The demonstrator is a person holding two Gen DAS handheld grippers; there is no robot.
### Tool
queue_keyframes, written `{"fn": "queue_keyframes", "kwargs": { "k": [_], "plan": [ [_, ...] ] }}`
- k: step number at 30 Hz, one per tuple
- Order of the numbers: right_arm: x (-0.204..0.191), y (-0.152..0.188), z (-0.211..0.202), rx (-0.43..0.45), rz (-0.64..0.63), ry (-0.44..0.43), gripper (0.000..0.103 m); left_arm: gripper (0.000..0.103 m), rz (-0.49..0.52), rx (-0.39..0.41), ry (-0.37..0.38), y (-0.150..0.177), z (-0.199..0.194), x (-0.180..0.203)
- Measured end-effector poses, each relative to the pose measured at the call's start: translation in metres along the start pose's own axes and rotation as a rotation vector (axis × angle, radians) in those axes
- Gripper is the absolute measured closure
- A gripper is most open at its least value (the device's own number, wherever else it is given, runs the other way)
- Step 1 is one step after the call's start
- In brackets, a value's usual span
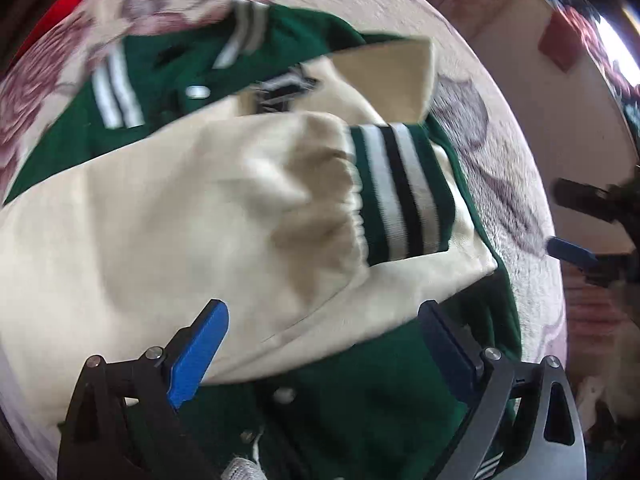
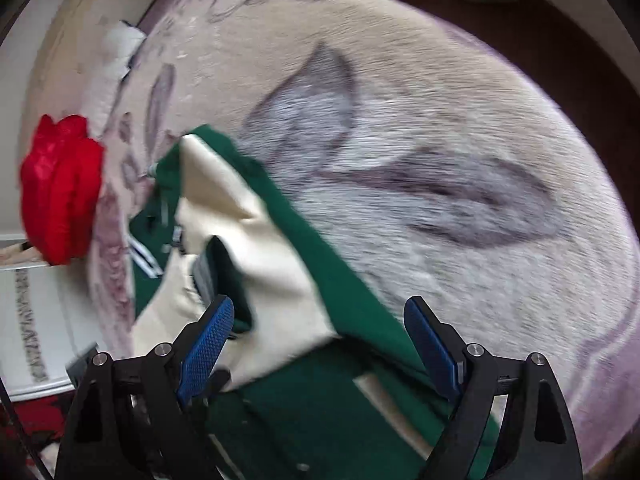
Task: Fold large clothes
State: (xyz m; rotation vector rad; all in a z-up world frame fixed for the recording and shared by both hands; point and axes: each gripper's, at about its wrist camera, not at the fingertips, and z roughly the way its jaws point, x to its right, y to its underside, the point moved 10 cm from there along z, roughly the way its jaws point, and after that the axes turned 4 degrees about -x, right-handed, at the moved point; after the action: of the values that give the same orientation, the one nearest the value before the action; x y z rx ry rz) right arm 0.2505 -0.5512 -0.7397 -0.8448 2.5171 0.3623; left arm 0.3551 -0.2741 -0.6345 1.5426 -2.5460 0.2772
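**Sleeves folded in, body fold still to come**

A green varsity jacket (image 1: 168, 120) with cream sleeves lies spread on a floral bedspread (image 2: 440, 140). In the left wrist view a cream sleeve (image 1: 200, 220) lies folded across the green body, its striped cuff (image 1: 400, 192) resting near the right edge of the garment; a second cream sleeve appears to lie beneath it, reaching toward the far right. So the sleeve step looks done or nearly so, though motion blur makes the exact lay uncertain.

The left gripper (image 1: 324, 340) hangs over the near part of the jacket with its jaws spread wide and nothing between them. The right gripper (image 2: 320, 340) is likewise spread and empty, above the jacket's right edge.

Judging from this, what remains is folding the body over, hem toward collar, and squaring it up. A red garment (image 2: 60, 188) sits at the far left of the bed.
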Motion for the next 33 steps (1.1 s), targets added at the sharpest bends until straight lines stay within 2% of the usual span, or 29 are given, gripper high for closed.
{"fn": "queue_keyframes", "kwargs": {
  "k": [2,4,5,7,9,10,11,12,13,14,16,18,20,21,22,23,25,27,29,31,33],
  "plan": [
    [-0.023,-0.005,0.021,-0.053,-0.018,-0.053,0.014,0.006,-0.059,0.018,-0.024,0.008,-0.023,-0.027],
    [-0.044,-0.003,0.046,-0.101,-0.059,-0.070,0.014,0.006,-0.128,0.047,-0.103,0.013,-0.045,-0.069],
    [-0.056,-0.001,0.059,-0.126,-0.081,-0.070,0.014,0.006,-0.150,0.056,-0.149,0.014,-0.052,-0.089],
    [-0.076,0.004,0.086,-0.179,-0.124,-0.098,0.014,0.006,-0.209,0.064,-0.298,0.022,-0.063,-0.141],
    [-0.091,0.013,0.111,-0.233,-0.179,-0.098,0.014,0.006,-0.257,0.059,-0.386,0.027,-0.063,-0.183],
    [-0.099,0.021,0.126,-0.266,-0.230,-0.089,0.018,0.006,-0.276,0.048,-0.428,0.031,-0.059,-0.201],
    [-0.102,0.028,0.138,-0.280,-0.272,-0.056,0.039,0.006,-0.301,0.025,-0.467,0.037,-0.054,-0.221],
    [-0.104,0.034,0.146,-0.277,-0.317,-0.002,0.057,0.006,-0.315,0.013,-0.474,0.043,-0.050,-0.229],
    [-0.105,0.038,0.150,-0.270,-0.345,0.019,0.079,0.006,-0.332,0.004,-0.479,0.047,-0.047,-0.237],
    [-0.106,0.041,0.150,-0.265,-0.335,0.022,0.085,0.006,-0.353,0.000,-0.474,0.051,-0.047,-0.242],
    [-0.100,0.033,0.136,-0.200,-0.305,0.072,0.089,0.006,-0.363,0.014,-0.452,0.053,-0.051,-0.240],
    [-0.088,0.019,0.117,-0.121,-0.265,0.127,0.089,0.006,-0.353,0.023,-0.439,0.045,-0.050,-0.229],
    [-0.078,0.008,0.114,-0.132,-0.241,0.180,0.089,0.006,-0.337,0.022,-0.434,0.032,-0.055,-0.218],
    [-0.076,0.012,0.116,-0.178,-0.244,0.200,0.087,0.006,-0.328,0.027,-0.425,0.026,-0.060,-0.210],
    [-0.077,0.013,0.116,-0.216,-0.239,0.214,0.080,0.006,-0.323,0.032,-0.416,0.019,-0.064,-0.205],
    [-0.080,0.015,0.112,-0.250,-0.237,0.231,0.063,0.006,-0.318,0.043,-0.404,0.008,-0.069,-0.203],
    [-0.087,0.012,0.096,-0.258,-0.244,0.265,0.057,0.006,-0.308,0.076,-0.389,-0.016,-0.083,-0.194],
    [-0.109,0.001,0.075,-0.180,-0.274,0.289,0.054,0.006,-0.291,0.089,-0.400,-0.052,-0.088,-0.188],
    [-0.139,-0.007,0.069,-0.144,-0.299,0.265,0.049,0.006,-0.264,0.075,-0.406,-0.083,-0.078,-0.185],
    [-0.165,-0.015,0.078,-0.145,-0.325,0.246,0.049,0.006,-0.238,0.036,-0.410,-0.110,-0.056,-0.185],
    [-0.192,-0.026,0.105,-0.156,-0.344,0.227,0.049,0.007,-0.221,-0.034,-0.385,-0.129,-0.023,-0.184]
  ]
}}
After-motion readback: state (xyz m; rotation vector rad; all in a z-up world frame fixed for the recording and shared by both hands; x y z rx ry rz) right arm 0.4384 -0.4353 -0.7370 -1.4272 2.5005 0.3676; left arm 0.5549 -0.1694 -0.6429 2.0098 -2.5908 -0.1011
